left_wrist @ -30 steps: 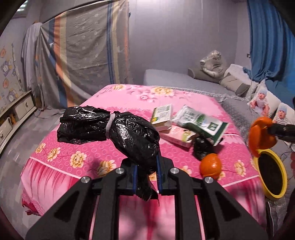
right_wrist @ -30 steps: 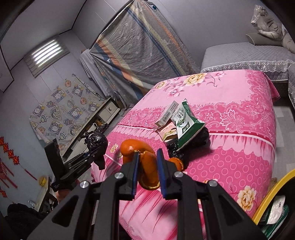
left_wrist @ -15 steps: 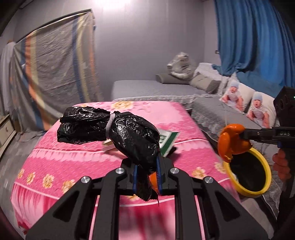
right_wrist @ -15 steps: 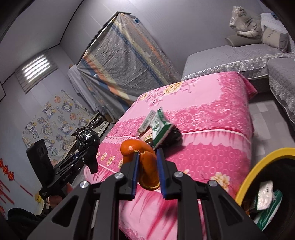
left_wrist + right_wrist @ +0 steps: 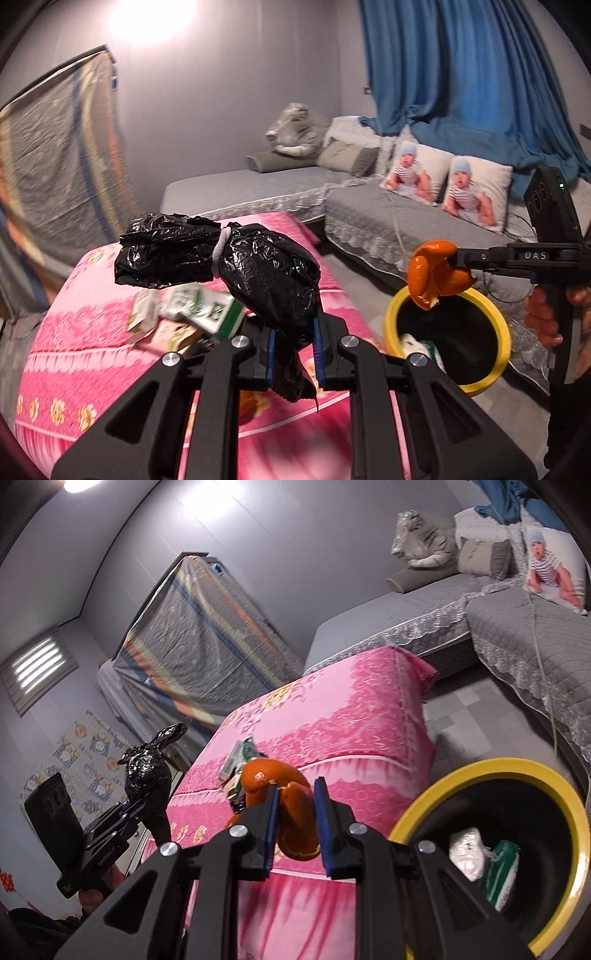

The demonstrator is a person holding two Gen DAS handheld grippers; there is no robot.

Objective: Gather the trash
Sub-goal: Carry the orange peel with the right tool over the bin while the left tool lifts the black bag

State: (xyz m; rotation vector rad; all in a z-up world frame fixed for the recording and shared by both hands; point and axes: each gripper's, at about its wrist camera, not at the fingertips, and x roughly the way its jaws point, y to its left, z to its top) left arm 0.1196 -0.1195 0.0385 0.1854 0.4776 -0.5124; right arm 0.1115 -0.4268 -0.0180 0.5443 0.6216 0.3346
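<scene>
My left gripper (image 5: 293,360) is shut on a tied black plastic bag (image 5: 236,262) and holds it in the air above the pink bed (image 5: 92,354). My right gripper (image 5: 297,830) is shut on an orange peel (image 5: 288,805). In the left wrist view the peel (image 5: 434,273) hangs just above the far rim of a yellow-rimmed bin (image 5: 502,325). The bin (image 5: 576,834) holds white and green wrappers (image 5: 484,860). The bag (image 5: 147,771) also shows at left in the right wrist view.
Green and white cartons and wrappers (image 5: 192,314) lie on the pink bed, also seen in the right wrist view (image 5: 240,760). A grey sofa (image 5: 388,221) with baby-print pillows (image 5: 447,181) stands behind the bin. Blue curtains (image 5: 461,74) hang at the back.
Both grippers have swung right, away from the bed towards the bin. The peel now hangs over the bin's rim. Both grips are unchanged.
</scene>
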